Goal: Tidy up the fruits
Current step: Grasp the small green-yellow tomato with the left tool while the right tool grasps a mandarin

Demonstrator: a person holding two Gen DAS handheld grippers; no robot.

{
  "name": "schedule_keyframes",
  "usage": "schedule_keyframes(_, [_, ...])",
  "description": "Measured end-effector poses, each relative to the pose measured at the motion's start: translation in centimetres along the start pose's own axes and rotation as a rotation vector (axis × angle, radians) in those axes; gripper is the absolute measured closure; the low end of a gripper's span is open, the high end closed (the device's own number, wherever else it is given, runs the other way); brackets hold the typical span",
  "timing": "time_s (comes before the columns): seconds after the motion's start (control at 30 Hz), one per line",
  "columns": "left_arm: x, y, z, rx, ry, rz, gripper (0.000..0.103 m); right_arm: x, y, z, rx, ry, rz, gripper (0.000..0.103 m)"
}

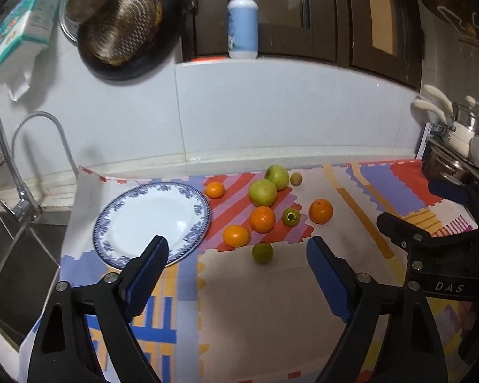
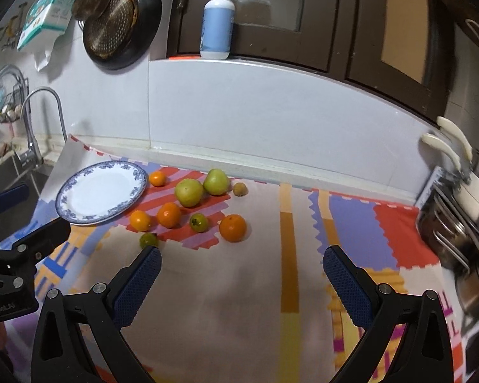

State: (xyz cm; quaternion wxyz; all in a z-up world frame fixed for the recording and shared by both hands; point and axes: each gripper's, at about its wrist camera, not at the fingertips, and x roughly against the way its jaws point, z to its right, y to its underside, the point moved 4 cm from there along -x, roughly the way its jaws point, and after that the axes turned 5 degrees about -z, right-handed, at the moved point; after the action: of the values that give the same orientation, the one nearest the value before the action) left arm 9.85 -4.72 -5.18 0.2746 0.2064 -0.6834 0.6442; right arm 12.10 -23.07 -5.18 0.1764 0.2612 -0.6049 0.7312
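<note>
Several fruits lie loose on the patterned mat: oranges point(image 1: 262, 219) point(image 2: 232, 227), two green apples point(image 1: 262, 192) point(image 2: 189, 192), a small green citrus point(image 1: 262, 253) point(image 2: 148, 240), a green persimmon point(image 1: 291, 217) point(image 2: 198, 222) and a small brown fruit point(image 1: 296, 179) point(image 2: 239, 189). A blue-rimmed white plate point(image 1: 111, 223) point(image 2: 70, 204) lies bare to their left. My left gripper point(image 1: 238, 249) is open and empty, hovering near the green citrus. My right gripper point(image 2: 241, 257) is open and empty, above the mat, nearer than the fruits.
A sink point(image 1: 12, 255) with a faucet point(image 1: 22, 191) lies left of the mat. A rack of metal pots point(image 2: 456, 233) stands at the right. A soap bottle point(image 1: 242, 28) sits on the ledge behind. A pan point(image 1: 124, 28) hangs on the wall.
</note>
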Motion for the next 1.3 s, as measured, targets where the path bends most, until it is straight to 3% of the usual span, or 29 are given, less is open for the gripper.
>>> schedule_keyframes(0.6, [-9.6, 1.0, 2.1, -0.019, 0.003, -0.161, 0.053, -10.8, -0.5, 0.0, 0.107, -0.108, -0.072, 0.017])
schedule_keyframes(0.93, [-13.2, 1.8, 2.8, -0.007, 0.038, -0.247, 0.064, -14.3, -0.3, -0.1, 0.109, -0.14, -0.115, 0.032])
schedule_keyframes(1.3, [-14.5, 2.1, 2.6, 0.024, 0.064, -0.29, 0.074, -16.6, -0.3, -0.5, 0.113, -0.172, -0.169, 0.048])
